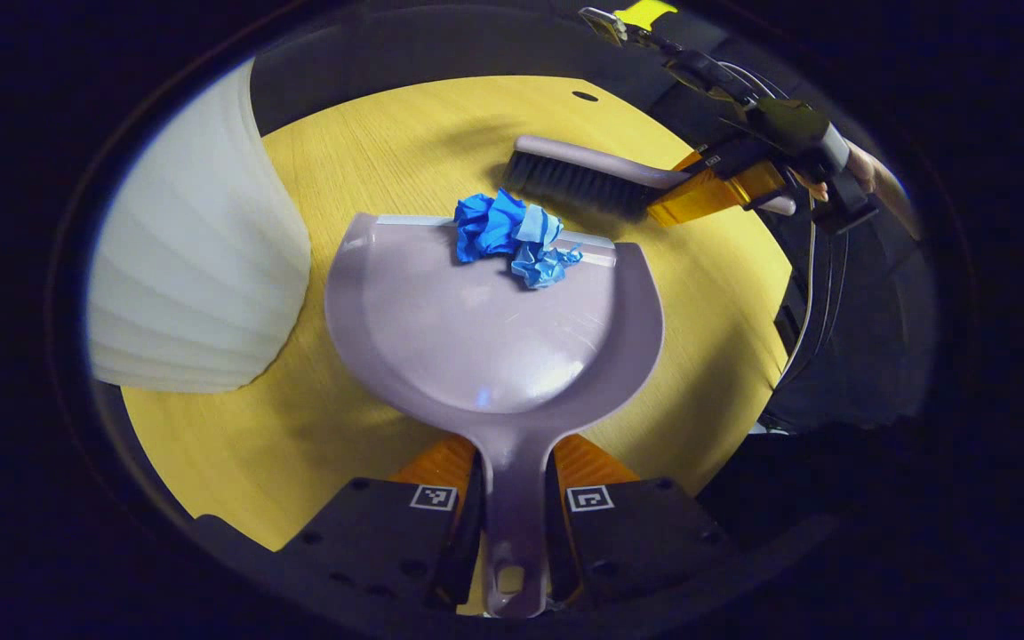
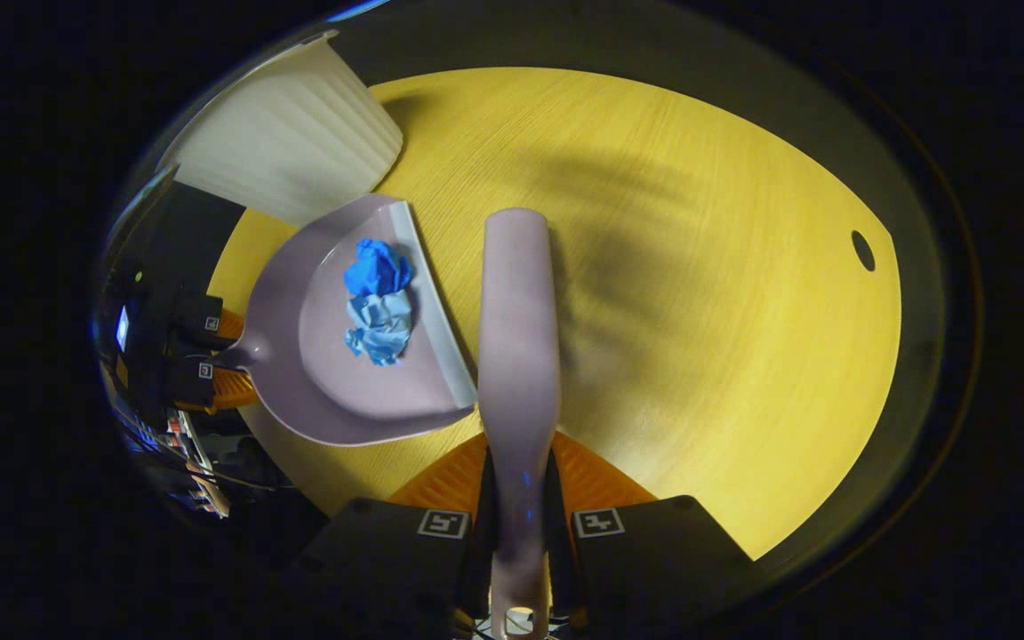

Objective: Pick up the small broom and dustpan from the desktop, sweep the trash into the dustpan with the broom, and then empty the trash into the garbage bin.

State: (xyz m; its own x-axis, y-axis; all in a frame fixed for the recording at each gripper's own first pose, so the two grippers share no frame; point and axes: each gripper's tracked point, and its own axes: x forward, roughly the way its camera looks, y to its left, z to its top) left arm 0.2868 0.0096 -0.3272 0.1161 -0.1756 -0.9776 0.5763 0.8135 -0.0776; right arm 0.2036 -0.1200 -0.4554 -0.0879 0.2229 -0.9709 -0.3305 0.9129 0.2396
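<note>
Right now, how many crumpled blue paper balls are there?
2: a dark blue crumpled paper ball and a light blue crumpled paper ball, touching, by the mauve plastic dustpan lip. None visible elsewhere.

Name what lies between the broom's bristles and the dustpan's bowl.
Crumpled blue paper sits on the dustpan lip, just before the broom, in the left gripper view.

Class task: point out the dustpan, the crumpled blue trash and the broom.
dustpan [image 1: 485, 338], left gripper view, bare pan floor.
crumpled blue trash [image 1: 512, 236], left gripper view, middle of wad.
broom [image 2: 519, 356], right gripper view, back of handle.
</note>
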